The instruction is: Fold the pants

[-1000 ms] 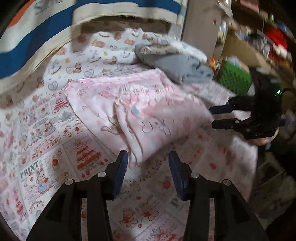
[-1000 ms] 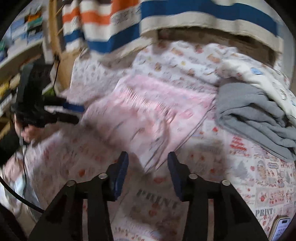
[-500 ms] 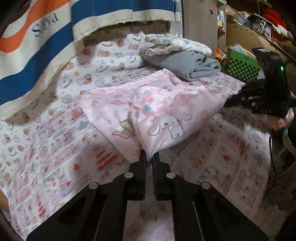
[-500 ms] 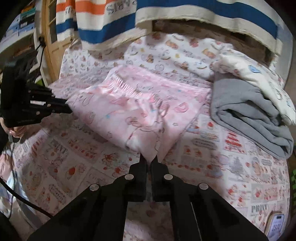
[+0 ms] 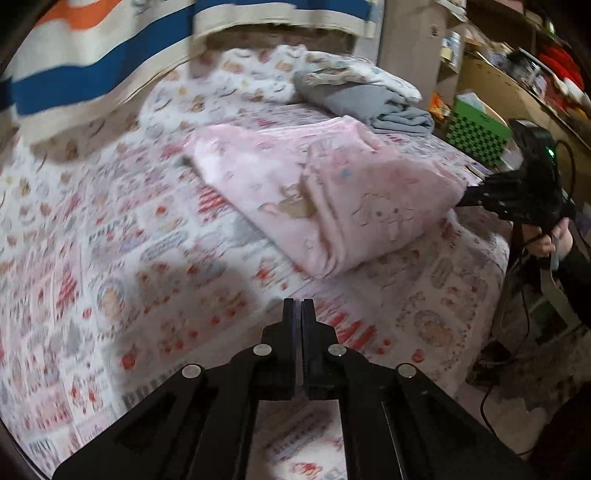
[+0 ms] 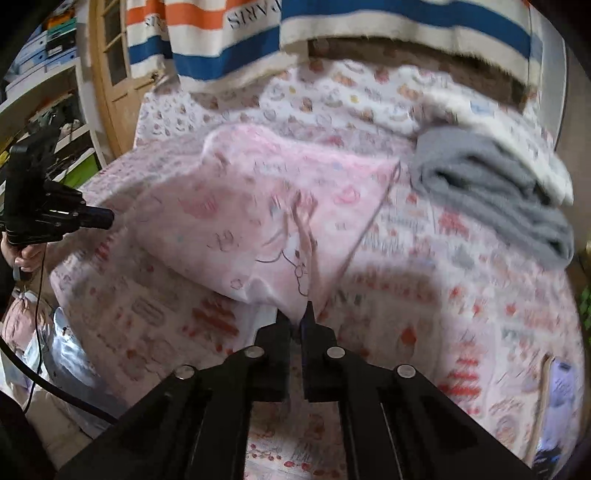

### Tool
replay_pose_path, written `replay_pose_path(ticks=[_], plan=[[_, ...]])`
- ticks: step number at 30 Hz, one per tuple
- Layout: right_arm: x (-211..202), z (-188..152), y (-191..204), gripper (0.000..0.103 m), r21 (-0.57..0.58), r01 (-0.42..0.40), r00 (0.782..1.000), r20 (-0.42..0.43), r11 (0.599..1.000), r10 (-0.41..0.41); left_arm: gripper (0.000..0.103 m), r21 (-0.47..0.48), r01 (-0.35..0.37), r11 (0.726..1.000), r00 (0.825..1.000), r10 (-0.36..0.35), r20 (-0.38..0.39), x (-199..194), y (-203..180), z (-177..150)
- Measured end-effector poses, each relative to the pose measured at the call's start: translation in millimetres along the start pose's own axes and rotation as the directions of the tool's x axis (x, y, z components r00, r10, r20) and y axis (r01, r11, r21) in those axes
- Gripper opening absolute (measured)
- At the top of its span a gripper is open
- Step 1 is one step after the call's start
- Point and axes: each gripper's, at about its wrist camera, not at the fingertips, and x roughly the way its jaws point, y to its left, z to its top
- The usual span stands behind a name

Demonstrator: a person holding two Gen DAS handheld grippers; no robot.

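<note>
We see the pants (image 5: 332, 199), pink with cartoon prints, lying folded in a thick bundle on the bed (image 5: 110, 258), whose sheet is printed in red and white. In the left wrist view the bundle's near corner sits just ahead of the left gripper (image 5: 298, 308), apart from it; bare sheet shows between the fabric and the tips. That gripper's jaws are pressed together with nothing in them. In the right wrist view the pants (image 6: 258, 206) reach down to the right gripper (image 6: 295, 314), and a corner of pink cloth runs in between its fingers, which are clamped on it; the cloth rises slightly there. Each gripper also appears in the other's view, at the bundle's side, held by a hand (image 5: 550, 240). Beyond the pants lies a folded grey garment (image 6: 498, 199) with a white printed one (image 6: 517, 147) on top. A striped blanket (image 6: 332, 33) hangs behind the bed.
</note>
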Motion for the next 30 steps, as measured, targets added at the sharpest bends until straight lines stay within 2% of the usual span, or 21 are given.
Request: replay_pose_path(ticks=[5, 7, 8, 9, 11, 15, 17, 19, 21, 25, 26, 27, 29, 30], plan=[[-15.7, 3.7, 0.5, 0.008, 0.013, 0.032, 0.998, 0.053, 0.999, -0.032, 0.003, -0.009, 0.012, 1.000, 0.996, -0.011, 0.087, -16.6, -5.5, 11.1], [-23.9, 8.2, -4.1, 0.018, 0.034, 0.034, 0.996, 0.076, 0.999, -0.036, 0.014, -0.012, 0.023, 1.000, 0.994, -0.021, 0.108, -19.5, -8.2, 21.4], [-27.8, 10.8, -7.2, 0.031, 0.046, 0.038, 0.995, 0.091, 0.998, -0.042, 0.026, -0.018, 0.027, 0.999, 0.993, -0.024, 0.119, -19.5, -8.9, 27.6], [-32.3, 13.5, -11.0, 0.045, 0.059, 0.044, 0.993, 0.110, 0.997, -0.051, 0.032, -0.024, 0.024, 0.999, 0.991, -0.021, 0.134, -19.4, -8.7, 33.5], [-40.2, 17.0, -17.7, 0.055, 0.083, 0.055, 0.988, 0.142, 0.995, -0.066, 0.033, -0.027, 0.015, 1.000, 0.989, -0.011, 0.145, -16.6, -8.5, 45.9], [-49.1, 31.4, -32.0, 0.055, 0.122, 0.032, 0.981, 0.184, 0.992, -0.055, 0.035, -0.053, 0.037, 0.998, 0.992, -0.030, 0.125, 3.1, -3.6, 71.1], [-41.6, 43.7, -32.5, 0.055, 0.124, -0.024, 0.984, 0.178, 0.992, 0.001, 0.035, -0.067, 0.058, 0.996, 0.994, -0.052, 0.100, 18.9, -2.3, 82.5], [-25.8, 55.7, -27.6, 0.055, 0.101, -0.068, 0.987, 0.153, 0.993, 0.052, 0.035, -0.071, 0.078, 0.994, 0.994, -0.073, 0.077, 33.1, -3.8, 90.6], [-4.6, 64.0, -20.2, 0.053, 0.075, -0.069, 0.992, 0.115, 0.995, 0.060, 0.035, -0.083, 0.089, 0.993, 0.995, -0.085, 0.055, 46.8, -4.1, 97.7], [39.2, 70.4, -16.9, 0.040, 0.093, -0.109, 0.994, 0.011, 0.990, 0.108, 0.034, -0.118, 0.113, 0.987, 0.993, -0.111, 0.027, 68.9, -1.4, 105.2], [50.6, 71.2, -17.1, 0.034, 0.104, -0.120, 0.992, -0.012, 0.987, 0.122, 0.027, -0.122, 0.119, 0.985, 0.993, -0.117, 0.022, 72.4, -1.0, 105.6], [57.8, 69.9, -16.4, 0.024, 0.106, -0.132, 0.990, -0.023, 0.985, 0.136, 0.003, -0.126, 0.118, 0.985, 0.993, -0.115, 0.024, 74.9, -1.5, 105.3], [60.2, 69.9, -11.6, 0.013, 0.071, -0.131, 0.991, -0.002, 0.989, 0.131, 0.000, -0.117, 0.107, 0.987, 0.994, -0.102, 0.047, 74.4, -4.9, 104.8], [58.9, 71.3, -8.6, 0.011, 0.047, -0.112, 0.994, 0.005, 0.993, 0.112, 0.000, -0.101, 0.091, 0.991, 0.994, -0.085, 0.067, 70.8, -7.3, 105.3]])
